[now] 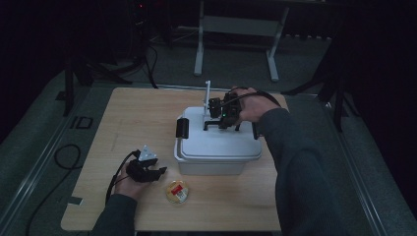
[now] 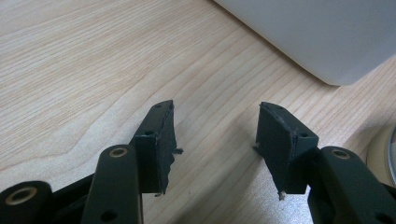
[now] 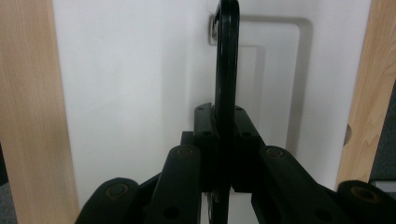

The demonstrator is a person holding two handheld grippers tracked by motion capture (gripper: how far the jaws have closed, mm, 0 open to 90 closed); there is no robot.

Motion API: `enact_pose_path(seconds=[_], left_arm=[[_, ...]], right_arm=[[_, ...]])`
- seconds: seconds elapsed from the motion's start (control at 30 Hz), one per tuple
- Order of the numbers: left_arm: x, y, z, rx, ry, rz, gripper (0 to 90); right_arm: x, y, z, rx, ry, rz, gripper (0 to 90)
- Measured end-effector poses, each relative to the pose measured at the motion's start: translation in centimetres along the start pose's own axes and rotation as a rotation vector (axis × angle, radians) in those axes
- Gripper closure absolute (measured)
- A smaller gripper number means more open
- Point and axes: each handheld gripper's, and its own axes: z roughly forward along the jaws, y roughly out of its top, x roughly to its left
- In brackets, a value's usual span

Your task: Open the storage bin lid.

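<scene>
Nearest the person, the left gripper point(image 1: 158, 172) is resting low over the table point(image 1: 123, 128), its jaws standing apart with nothing between them; in the left gripper view only bare wood is lying between the pads, with a corner of the box point(image 2: 317, 37) just beyond. A small round tub point(image 1: 177, 191) with a yellow and red lid is sitting on the table just to the right of that gripper, in front of the box and apart from it, and nothing is touching it.

Farther off, the white box point(image 1: 216, 147) is standing mid-table with its lid point(image 1: 221, 140) down. A black latch point(image 1: 183, 128) is showing at its left end; whether it is fastened I cannot tell.

On top, the right gripper point(image 1: 222, 120) is reaching down to the lid and is clamping the black handle point(image 3: 227, 60), which is standing upright out of its recess; the right gripper view is showing the pads pressed on both sides of the bar.

Judging by this, the grasp on the handle is done, and the lifting is yet to come: either the lid is coming off or the whole box is being carried. The tub is probably waiting to go inside, so most of the work is still lying ahead.
</scene>
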Motion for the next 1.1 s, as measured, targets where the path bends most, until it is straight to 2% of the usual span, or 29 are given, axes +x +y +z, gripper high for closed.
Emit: enact_pose_path(seconds=[0.2, 0.57, 1.1], left_arm=[[0.0, 0.0, 0.0, 0.0, 0.0, 0.001, 47.3], [0.0, 0.0, 0.0, 0.0, 0.001, 0.002, 47.3], [0.0, 0.0, 0.0, 0.002, 0.001, 0.003, 47.3]], right_arm=[[0.0, -0.6, -0.3, 0.015, -0.008, 0.008, 84.1], [-0.3, -2.4, -0.8, 0.004, -0.015, 0.041, 84.1], [-0.3, -5.6, -1.4, 0.0, -0.022, 0.114, 84.1]])
